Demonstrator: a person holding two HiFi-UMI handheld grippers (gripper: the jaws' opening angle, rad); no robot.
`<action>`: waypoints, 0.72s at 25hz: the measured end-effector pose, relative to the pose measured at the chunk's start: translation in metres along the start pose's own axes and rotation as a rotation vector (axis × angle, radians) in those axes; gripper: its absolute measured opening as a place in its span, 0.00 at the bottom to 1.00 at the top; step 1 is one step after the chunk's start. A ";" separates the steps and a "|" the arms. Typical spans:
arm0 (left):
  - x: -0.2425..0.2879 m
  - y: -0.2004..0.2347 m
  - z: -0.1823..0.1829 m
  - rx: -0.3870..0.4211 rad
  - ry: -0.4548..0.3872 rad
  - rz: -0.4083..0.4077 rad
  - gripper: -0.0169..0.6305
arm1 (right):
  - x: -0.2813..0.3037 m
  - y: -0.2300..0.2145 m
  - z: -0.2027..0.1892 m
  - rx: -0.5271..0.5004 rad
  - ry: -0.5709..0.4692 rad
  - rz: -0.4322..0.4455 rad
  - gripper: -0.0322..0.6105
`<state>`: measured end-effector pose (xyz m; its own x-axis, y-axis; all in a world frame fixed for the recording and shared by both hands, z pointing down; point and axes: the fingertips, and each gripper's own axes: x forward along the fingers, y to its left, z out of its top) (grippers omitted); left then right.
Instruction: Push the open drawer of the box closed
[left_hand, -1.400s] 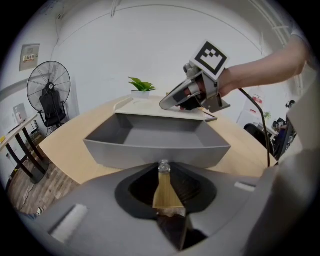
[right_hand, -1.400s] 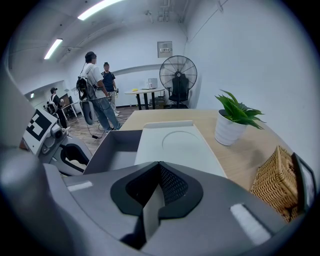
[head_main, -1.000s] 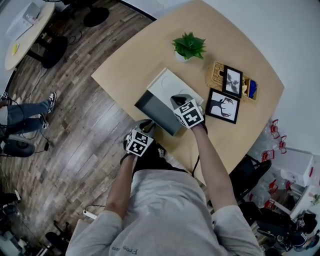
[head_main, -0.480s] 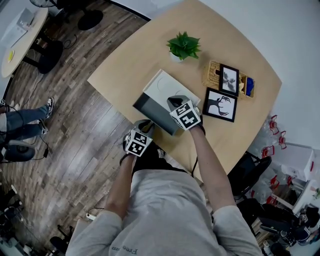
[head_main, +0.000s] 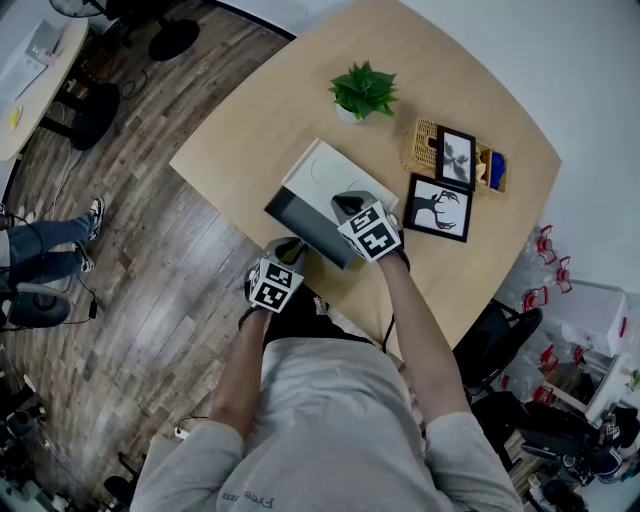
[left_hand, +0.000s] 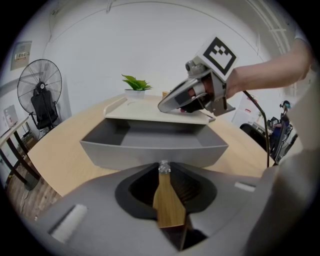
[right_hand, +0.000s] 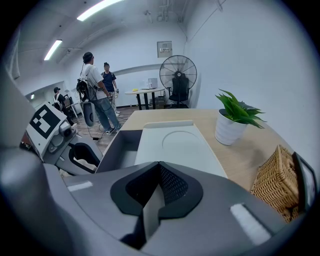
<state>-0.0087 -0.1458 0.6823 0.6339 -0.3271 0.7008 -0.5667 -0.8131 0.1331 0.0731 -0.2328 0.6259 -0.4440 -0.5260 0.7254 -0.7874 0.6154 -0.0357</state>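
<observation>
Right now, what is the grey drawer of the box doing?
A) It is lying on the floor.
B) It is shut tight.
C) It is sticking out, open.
C: the drawer sticks out of the box on the table, with its inside showing.

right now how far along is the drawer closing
Done: right gripper rests on the white box, and left gripper is lined up at the front of the grey drawer. In hand: no push shows yet; the drawer stands wide open. Left: push it fully in.
</observation>
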 end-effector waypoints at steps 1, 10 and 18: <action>0.001 0.000 0.000 0.000 0.000 -0.003 0.22 | 0.000 0.000 0.000 0.001 0.001 -0.001 0.05; 0.005 0.001 0.003 0.000 -0.016 -0.007 0.22 | 0.001 -0.001 -0.004 0.007 0.014 -0.003 0.05; 0.009 0.001 0.007 -0.002 0.002 -0.017 0.23 | 0.004 0.001 -0.006 0.026 0.003 0.010 0.05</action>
<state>0.0004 -0.1534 0.6836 0.6421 -0.3125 0.7000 -0.5571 -0.8175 0.1461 0.0731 -0.2306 0.6332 -0.4505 -0.5185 0.7268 -0.7938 0.6051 -0.0603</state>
